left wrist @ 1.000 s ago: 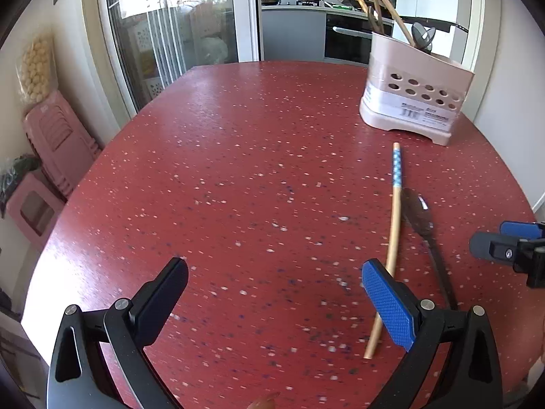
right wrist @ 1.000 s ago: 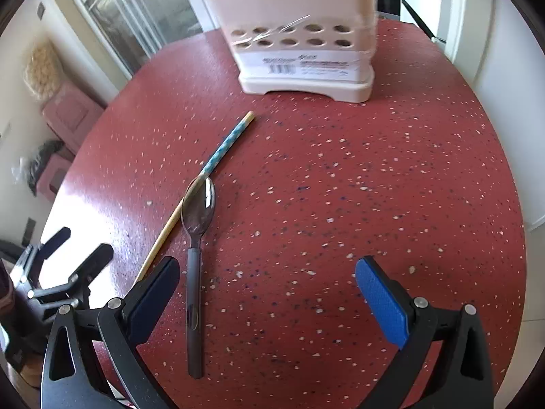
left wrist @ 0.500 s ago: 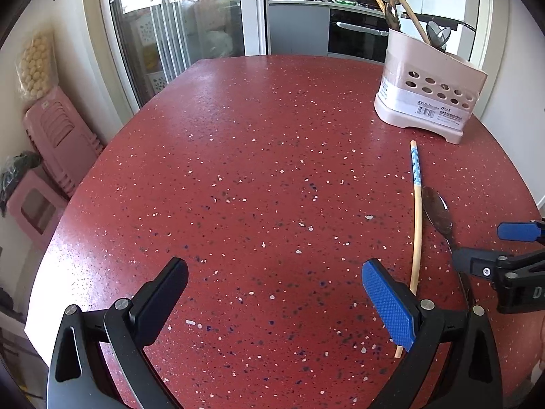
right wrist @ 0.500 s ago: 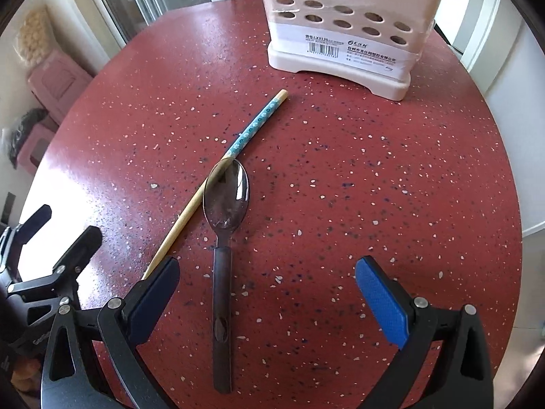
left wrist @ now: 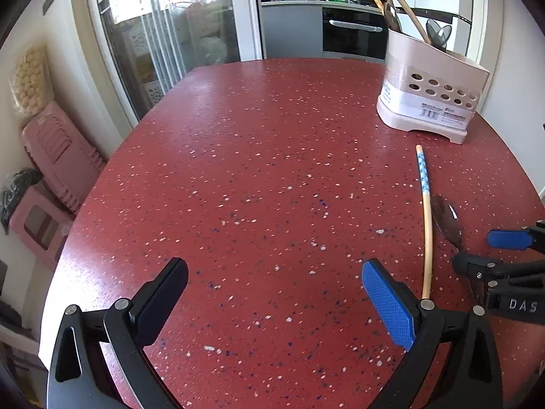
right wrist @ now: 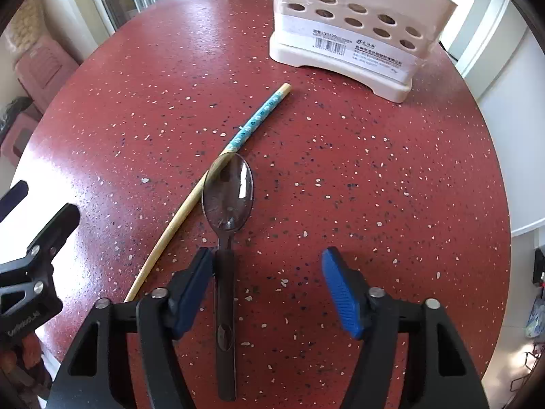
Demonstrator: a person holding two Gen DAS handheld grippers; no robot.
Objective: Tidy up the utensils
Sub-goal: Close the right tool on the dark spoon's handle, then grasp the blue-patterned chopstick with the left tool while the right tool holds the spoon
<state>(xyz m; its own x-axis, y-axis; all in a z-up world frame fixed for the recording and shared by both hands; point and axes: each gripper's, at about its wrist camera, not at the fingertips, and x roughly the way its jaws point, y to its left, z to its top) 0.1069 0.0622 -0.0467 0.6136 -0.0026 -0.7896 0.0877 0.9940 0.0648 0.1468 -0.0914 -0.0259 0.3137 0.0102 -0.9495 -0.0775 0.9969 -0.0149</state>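
Note:
A dark translucent spoon lies on the red speckled table, its bowl touching a bamboo chopstick with a blue patterned end. My right gripper hangs over the spoon's handle with its jaws closing. The handle lies between them against the left pad, while the right pad stands well clear of it. My left gripper is open over bare table, left of the chopstick and the spoon. A pink perforated utensil holder stands at the far right with several utensils in it.
The holder stands beyond the chopstick's blue end. The table's rounded edge runs close on the right. Pink plastic stools are stacked by the wall on the left. A glass door and kitchen units lie behind the table.
My right gripper has moved in over the spoon and its jaws have narrowed, so the handle now lies between them. My left gripper has stayed open and nearly still.

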